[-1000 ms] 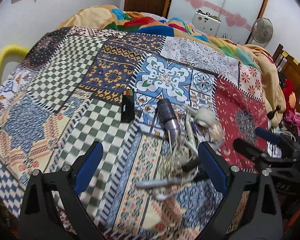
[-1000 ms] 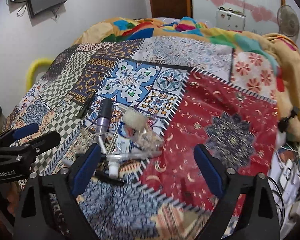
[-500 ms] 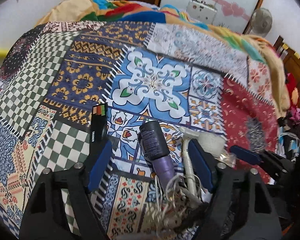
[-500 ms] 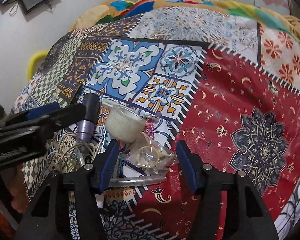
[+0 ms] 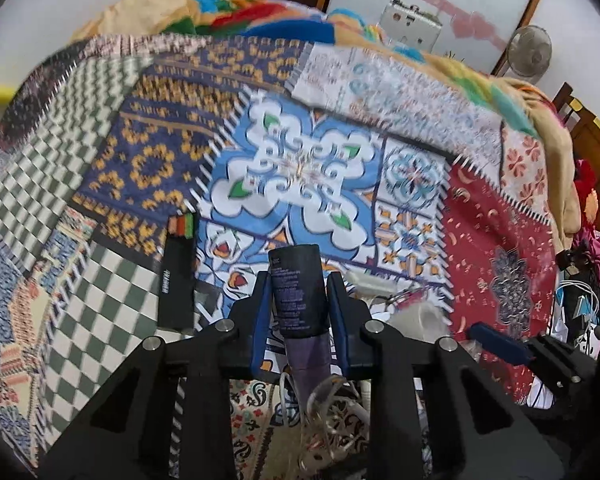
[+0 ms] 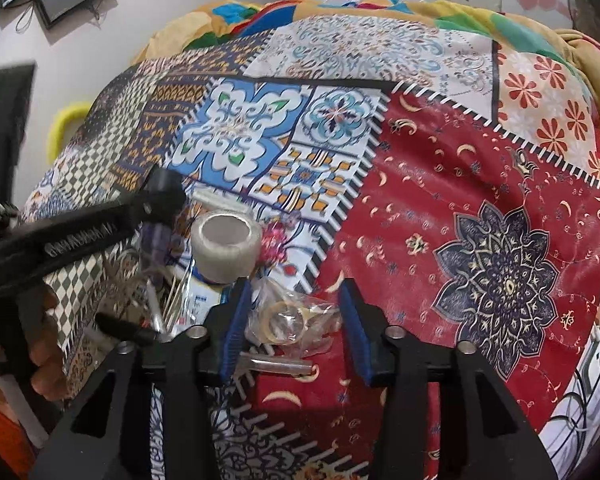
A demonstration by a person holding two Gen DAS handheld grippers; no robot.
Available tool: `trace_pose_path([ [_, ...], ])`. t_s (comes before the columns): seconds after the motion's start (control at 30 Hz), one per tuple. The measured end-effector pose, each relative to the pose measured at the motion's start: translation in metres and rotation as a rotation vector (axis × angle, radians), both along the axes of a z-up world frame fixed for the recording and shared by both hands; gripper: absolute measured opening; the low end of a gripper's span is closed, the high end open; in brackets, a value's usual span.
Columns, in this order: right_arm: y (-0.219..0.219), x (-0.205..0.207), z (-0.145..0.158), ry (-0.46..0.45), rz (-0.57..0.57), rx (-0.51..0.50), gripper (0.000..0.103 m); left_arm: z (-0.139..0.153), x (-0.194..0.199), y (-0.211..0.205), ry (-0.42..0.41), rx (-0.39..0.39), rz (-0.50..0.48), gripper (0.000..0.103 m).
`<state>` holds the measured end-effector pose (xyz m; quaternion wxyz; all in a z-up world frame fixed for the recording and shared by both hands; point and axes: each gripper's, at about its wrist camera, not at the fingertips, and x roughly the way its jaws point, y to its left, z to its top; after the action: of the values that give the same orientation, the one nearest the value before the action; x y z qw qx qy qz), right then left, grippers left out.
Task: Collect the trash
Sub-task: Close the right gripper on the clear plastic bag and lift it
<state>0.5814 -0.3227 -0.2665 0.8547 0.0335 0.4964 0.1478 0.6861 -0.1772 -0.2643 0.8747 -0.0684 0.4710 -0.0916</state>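
A pile of trash lies on the patchwork bedspread. My left gripper is shut on a dark purple tube with a black cap, pads on both sides. The tube also shows in the right wrist view, with the left gripper around it. My right gripper is partly closed around a clear plastic bag with a tape ring inside; the pads stand beside it with gaps. A white tape roll stands just beyond the bag.
A black flat box lies left of the tube. Tangled white cords and plastic sticks lie in the pile. Bunched blankets fill the far end. A wooden chair and a fan stand at right.
Both grippers have moved forward into the pile and narrowed. The left one has closed on the purple tube. The right one has closed in around the plastic bag.
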Motion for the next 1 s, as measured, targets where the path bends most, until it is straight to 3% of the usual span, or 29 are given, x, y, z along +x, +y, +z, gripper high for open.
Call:
trace_pose_path([
  [0.17,0.011,-0.007,-0.005,-0.013,0.016,-0.065,0.050,0.029,-0.010,0.010,-0.077,-0.003,0.012,0.025],
  [0.27,0.010,-0.010,-0.007,-0.030,-0.004,-0.052,0.050,0.047,-0.018,0.019,-0.124,-0.004,0.025,0.025],
  [0.37,0.008,-0.007,-0.007,-0.034,-0.012,-0.072,0.038,0.062,-0.023,0.027,-0.156,-0.019,0.038,0.025],
  [0.57,0.002,-0.008,-0.006,-0.024,-0.036,-0.079,0.036,0.085,-0.036,0.039,-0.189,-0.028,0.051,0.025],
  [0.73,-0.011,-0.018,0.017,-0.047,-0.086,-0.063,0.036,0.100,-0.057,0.043,-0.211,0.002,0.045,0.025],
  [1.0,-0.004,-0.047,0.078,-0.123,-0.088,-0.046,0.036,0.130,-0.110,0.053,-0.225,0.055,0.039,0.025],
])
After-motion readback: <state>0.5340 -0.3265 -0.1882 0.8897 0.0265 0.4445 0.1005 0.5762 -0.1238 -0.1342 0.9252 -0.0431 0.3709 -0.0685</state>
